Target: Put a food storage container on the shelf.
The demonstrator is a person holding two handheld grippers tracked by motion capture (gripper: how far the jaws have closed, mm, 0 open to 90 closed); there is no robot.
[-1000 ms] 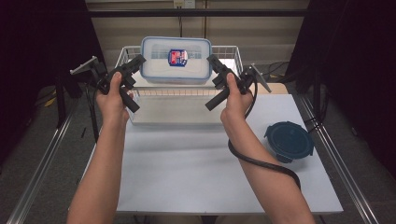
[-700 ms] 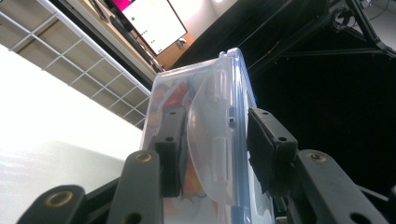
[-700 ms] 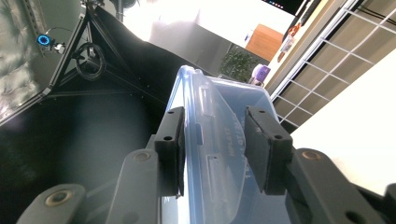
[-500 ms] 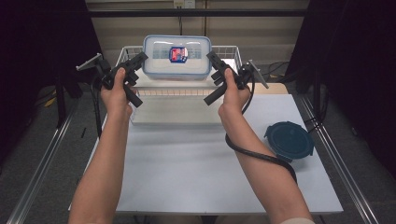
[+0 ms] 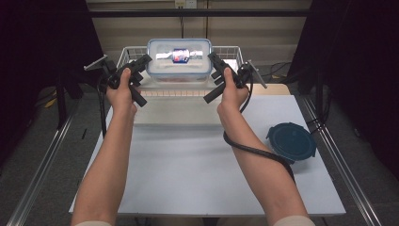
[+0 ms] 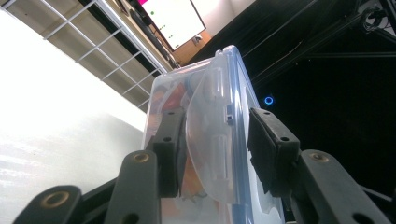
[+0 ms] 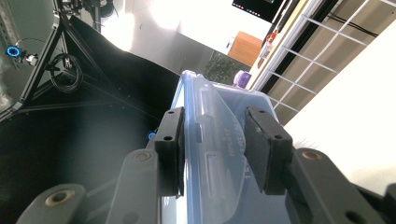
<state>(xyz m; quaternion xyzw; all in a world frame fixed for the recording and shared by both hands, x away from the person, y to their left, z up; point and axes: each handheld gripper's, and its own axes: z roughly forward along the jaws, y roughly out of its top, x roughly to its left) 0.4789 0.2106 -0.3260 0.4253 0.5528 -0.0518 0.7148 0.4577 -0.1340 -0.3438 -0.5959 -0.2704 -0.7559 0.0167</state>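
A clear plastic container (image 5: 179, 59) with a blue-rimmed lid and something red and blue inside is held up above a white wire basket (image 5: 126, 52) at the table's far edge. My left gripper (image 5: 146, 62) is shut on its left end. My right gripper (image 5: 211, 59) is shut on its right end. In the left gripper view the jaws straddle the container's (image 6: 210, 140) lid flap at my left gripper (image 6: 217, 154). The right gripper view has the container's (image 7: 215, 140) other flap between the pads of my right gripper (image 7: 215, 149).
A round dark-blue lidded container (image 5: 291, 141) sits on the white mat (image 5: 188, 169) at the right. A pale slab (image 5: 174, 113) lies just in front of the basket. Metal rails (image 5: 343, 160) run along both table sides. The right gripper's cable (image 5: 254, 150) trails over the forearm.
Both hands have carried the container a little farther away, toward the basket. Both grips look the same.
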